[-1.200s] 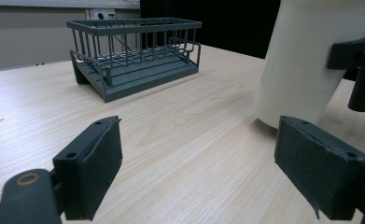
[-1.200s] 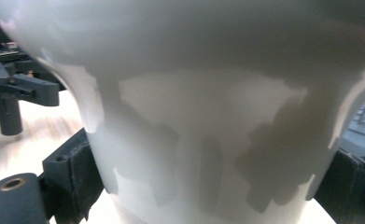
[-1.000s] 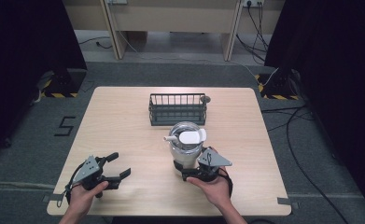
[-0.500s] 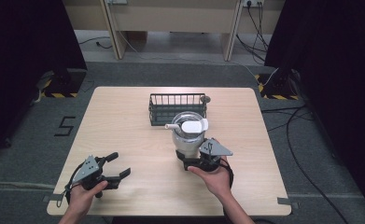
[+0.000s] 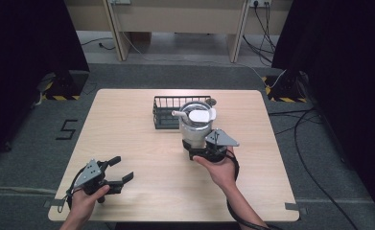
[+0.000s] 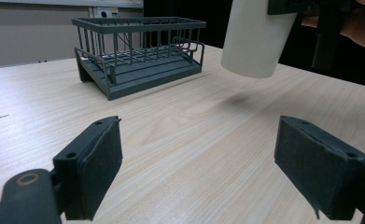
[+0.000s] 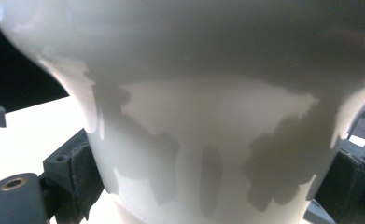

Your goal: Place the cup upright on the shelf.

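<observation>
A pale tumbler [image 5: 195,127] with a white lid hangs in the air just in front of a dark wire basket [image 5: 166,112]. My right gripper [image 5: 198,153] is shut on its lower part. In the right gripper view the tumbler's wall [image 7: 208,140] sits between the two pads [image 7: 75,175]. In the left gripper view its base [image 6: 257,39] floats above the table, casting a shadow, with the basket [image 6: 138,56] standing behind on the left. My left gripper [image 5: 121,168] rests near the front left of the table, open, with nothing between its pads [image 6: 98,163].
The wooden table [image 5: 127,124] is bare around the basket and both hands. A small round object [image 5: 211,101] sits at the basket's far right corner. Cables [image 5: 314,158] run over the floor to the right of the table.
My right gripper has lifted the tumbler and carried it away from the front edge toward the basket. The left gripper has stayed where it was.
</observation>
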Demonstrator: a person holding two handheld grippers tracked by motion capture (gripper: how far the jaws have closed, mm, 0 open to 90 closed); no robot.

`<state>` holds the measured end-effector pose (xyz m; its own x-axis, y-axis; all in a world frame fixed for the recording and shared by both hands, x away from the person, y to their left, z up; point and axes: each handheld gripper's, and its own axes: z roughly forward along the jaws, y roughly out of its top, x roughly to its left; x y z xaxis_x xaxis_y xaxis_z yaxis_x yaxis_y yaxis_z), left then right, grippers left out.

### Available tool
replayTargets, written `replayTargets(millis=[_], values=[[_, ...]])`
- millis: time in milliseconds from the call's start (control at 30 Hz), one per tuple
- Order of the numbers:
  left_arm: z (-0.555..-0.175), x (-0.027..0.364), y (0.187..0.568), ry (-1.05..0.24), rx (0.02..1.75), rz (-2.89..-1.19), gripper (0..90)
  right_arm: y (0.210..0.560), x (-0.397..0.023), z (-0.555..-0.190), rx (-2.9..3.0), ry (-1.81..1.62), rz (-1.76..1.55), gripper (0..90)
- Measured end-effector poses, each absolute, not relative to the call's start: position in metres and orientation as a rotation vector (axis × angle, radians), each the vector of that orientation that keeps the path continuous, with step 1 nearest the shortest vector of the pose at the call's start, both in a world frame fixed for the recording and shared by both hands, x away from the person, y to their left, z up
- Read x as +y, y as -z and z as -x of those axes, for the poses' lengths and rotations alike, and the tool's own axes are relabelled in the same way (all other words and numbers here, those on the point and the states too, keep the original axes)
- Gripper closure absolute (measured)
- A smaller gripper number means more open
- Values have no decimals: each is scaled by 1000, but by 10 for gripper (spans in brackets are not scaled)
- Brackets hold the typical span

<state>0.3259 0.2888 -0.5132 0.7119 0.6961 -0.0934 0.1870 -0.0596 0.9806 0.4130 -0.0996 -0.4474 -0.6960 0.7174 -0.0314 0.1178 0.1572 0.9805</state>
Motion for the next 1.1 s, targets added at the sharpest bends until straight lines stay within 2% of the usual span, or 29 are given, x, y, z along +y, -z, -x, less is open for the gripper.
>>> replayTargets(millis=[1100], values=[[-327, 289, 513, -480, 731, -1612, 146, 422, -93, -463, 1825, -1529, -860, 111]])
